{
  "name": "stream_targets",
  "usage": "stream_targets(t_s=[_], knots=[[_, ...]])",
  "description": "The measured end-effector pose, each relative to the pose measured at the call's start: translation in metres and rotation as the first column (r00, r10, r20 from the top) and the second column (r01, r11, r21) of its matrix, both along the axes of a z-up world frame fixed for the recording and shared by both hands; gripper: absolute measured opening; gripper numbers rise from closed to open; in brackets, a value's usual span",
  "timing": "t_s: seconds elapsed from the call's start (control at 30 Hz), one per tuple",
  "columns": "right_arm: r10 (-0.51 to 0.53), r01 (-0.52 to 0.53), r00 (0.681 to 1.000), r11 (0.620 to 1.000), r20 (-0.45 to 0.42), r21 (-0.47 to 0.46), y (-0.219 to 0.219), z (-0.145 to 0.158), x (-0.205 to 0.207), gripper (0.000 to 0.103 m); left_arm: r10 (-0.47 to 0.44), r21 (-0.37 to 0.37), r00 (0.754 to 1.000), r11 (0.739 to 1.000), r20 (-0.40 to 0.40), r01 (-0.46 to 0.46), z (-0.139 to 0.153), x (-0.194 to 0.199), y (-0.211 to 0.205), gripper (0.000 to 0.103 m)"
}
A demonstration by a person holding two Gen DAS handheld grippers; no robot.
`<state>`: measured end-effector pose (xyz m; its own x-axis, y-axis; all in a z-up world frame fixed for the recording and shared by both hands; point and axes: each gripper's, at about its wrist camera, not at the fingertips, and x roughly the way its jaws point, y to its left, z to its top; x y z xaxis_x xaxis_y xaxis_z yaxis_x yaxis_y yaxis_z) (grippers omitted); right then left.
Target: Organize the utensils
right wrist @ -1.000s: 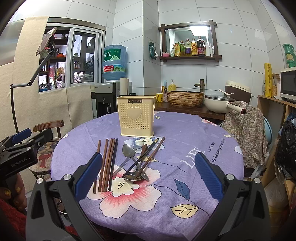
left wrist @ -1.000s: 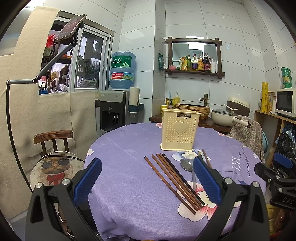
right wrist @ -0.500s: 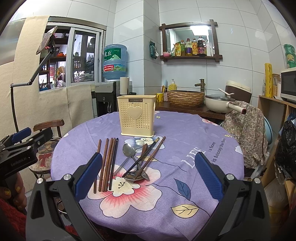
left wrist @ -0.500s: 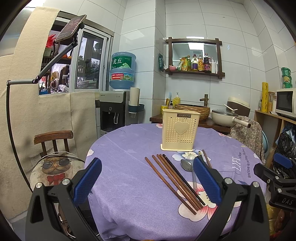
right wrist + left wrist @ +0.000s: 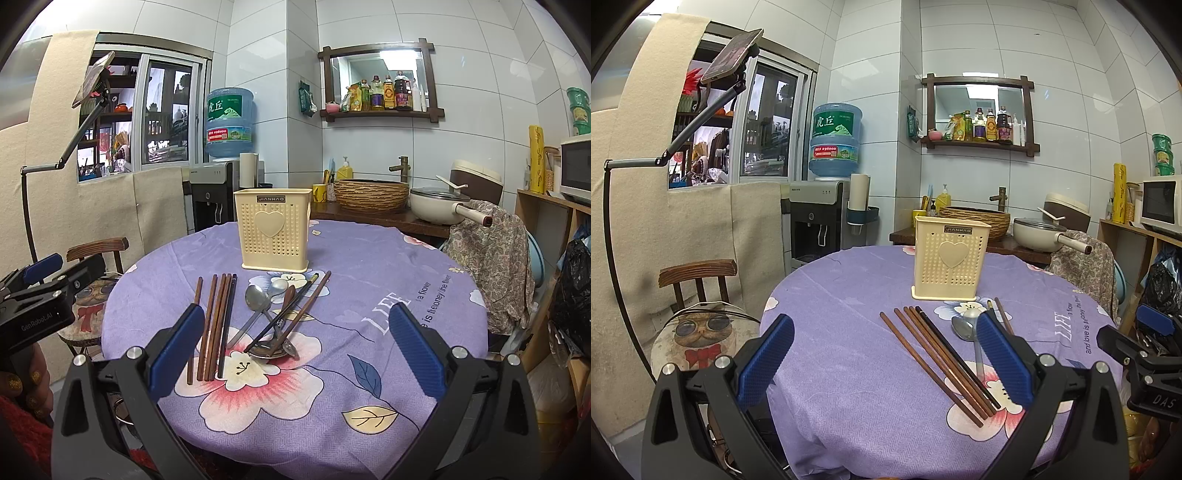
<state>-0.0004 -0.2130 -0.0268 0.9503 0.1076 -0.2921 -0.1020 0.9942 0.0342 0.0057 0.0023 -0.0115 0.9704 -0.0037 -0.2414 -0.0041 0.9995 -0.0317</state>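
Observation:
A cream perforated utensil holder (image 5: 951,257) (image 5: 273,228) with a heart on its front stands upright on the round table. In front of it lie several brown chopsticks (image 5: 936,360) (image 5: 216,325) side by side. To their right is a crossed pile of metal spoons (image 5: 258,302) (image 5: 964,328) and more chopsticks (image 5: 295,310). My left gripper (image 5: 884,365) is open near the table's front left, with nothing between its fingers. My right gripper (image 5: 295,349) is open too, low over the front edge, short of the spoon pile. Each gripper also shows at the other view's edge.
The table wears a purple flowered cloth (image 5: 369,280). A wooden chair with a cat cushion (image 5: 698,332) stands at the left. Behind are a water dispenser (image 5: 827,221), a counter with a woven basin (image 5: 371,194) and pot (image 5: 439,203), and a cloth-draped chair (image 5: 491,258) at the right.

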Motion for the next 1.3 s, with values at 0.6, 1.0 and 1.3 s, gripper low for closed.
stream_targets(t_s=[0.6, 1.0, 1.3], knots=[[0.005, -0.005, 1.0, 1.0, -0.025, -0.014, 0.001, -0.007, 0.009, 0.098, 0.015, -0.003, 0.999, 1.0, -0.047, -0.016, -0.005, 0.011, 0.006, 0.097], [0.01, -0.014, 0.977, 1.0, -0.214, -0.02, -0.016, -0.015, 0.078, 0.098, 0.037, 0.026, 0.939, 0.999, -0.343, -0.03, -0.024, 0.1, 0.03, 0.097], [0.007, -0.007, 0.924, 1.0, -0.382, 0.0, -0.03, -0.019, 0.161, 0.082, -0.018, -0.006, 0.86, 1.0, -0.51, 0.018, -0.027, 0.191, 0.035, 0.093]])
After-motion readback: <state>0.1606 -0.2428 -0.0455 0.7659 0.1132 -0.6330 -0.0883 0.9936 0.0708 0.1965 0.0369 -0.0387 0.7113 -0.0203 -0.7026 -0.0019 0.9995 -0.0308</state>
